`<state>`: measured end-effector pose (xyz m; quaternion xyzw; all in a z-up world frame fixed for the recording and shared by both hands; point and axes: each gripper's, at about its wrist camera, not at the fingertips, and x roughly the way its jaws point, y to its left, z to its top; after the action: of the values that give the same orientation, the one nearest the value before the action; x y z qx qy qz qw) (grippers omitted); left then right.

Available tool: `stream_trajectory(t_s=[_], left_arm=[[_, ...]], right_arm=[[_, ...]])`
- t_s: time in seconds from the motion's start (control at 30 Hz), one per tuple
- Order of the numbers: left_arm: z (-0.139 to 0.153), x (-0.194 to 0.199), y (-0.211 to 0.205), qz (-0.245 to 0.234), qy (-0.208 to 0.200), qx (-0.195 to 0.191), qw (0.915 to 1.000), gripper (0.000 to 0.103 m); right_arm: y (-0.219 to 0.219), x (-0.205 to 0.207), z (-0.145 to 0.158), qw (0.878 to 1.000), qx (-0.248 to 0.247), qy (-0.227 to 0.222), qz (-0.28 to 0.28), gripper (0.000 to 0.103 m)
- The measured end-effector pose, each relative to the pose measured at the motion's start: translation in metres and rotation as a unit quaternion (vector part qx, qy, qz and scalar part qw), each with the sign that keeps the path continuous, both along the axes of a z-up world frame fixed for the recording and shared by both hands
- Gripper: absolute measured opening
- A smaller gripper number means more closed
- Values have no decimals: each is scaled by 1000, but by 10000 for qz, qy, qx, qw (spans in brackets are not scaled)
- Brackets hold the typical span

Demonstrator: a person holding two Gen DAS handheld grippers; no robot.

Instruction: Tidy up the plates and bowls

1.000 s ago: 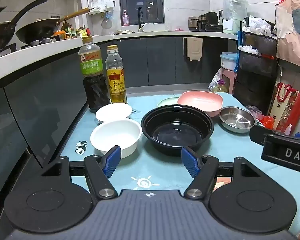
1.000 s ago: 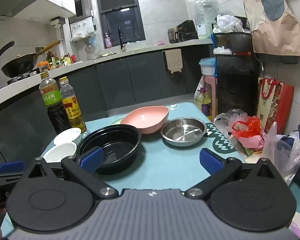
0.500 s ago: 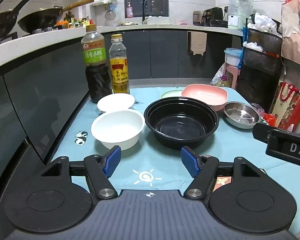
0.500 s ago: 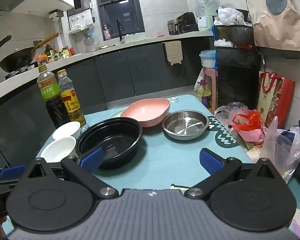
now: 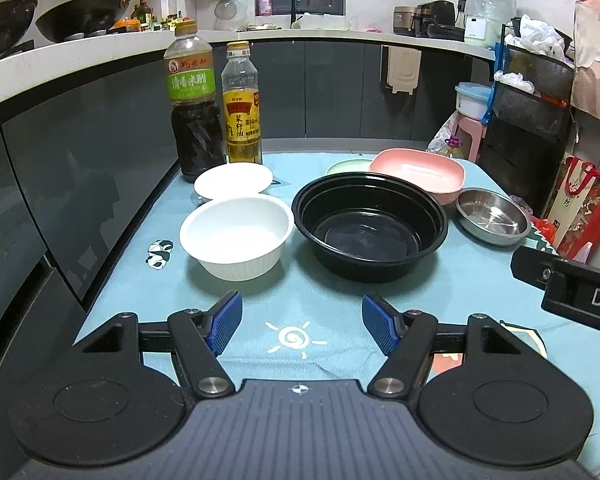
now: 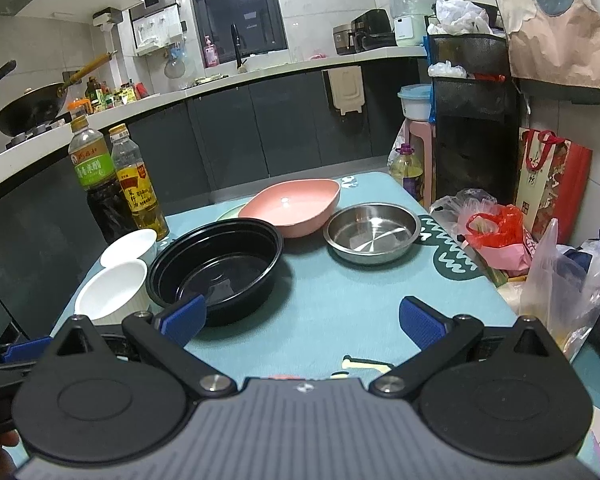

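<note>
On the teal tablecloth [image 5: 340, 292] stand a large black bowl [image 5: 370, 226] [image 6: 216, 266], a near white bowl [image 5: 236, 236] [image 6: 112, 292], a small white bowl [image 5: 233, 178] [image 6: 129, 245] behind it, a pink bowl [image 5: 418, 174] [image 6: 290, 206] over a pale green plate [image 5: 346, 168], and a steel bowl [image 5: 492, 216] [image 6: 372, 232]. My left gripper [image 5: 302, 328] is open and empty, short of the white and black bowls. My right gripper [image 6: 300, 318] is open and empty, its left finger in front of the black bowl.
Two sauce bottles [image 5: 216, 108] [image 6: 116, 180] stand at the table's back left. Plastic bags [image 6: 540, 256] and a red gift bag [image 6: 552, 180] crowd the right side. Dark cabinets [image 5: 60, 184] run along the left. The right gripper's body [image 5: 572, 292] shows in the left wrist view.
Both grippers have drawn slightly closer to the bowls, which look larger. Both stay open; no dish has moved.
</note>
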<state>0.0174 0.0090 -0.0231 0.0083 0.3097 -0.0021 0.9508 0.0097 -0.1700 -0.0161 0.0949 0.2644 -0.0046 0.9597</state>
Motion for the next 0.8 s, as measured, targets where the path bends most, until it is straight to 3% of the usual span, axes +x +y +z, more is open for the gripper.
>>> stream_trajectory(t_s=[0.8], left_arm=[[-8,5,2,18,176,-60,9998,64]], right_arm=[[1,3,-6,9999,-3,153,52,65]])
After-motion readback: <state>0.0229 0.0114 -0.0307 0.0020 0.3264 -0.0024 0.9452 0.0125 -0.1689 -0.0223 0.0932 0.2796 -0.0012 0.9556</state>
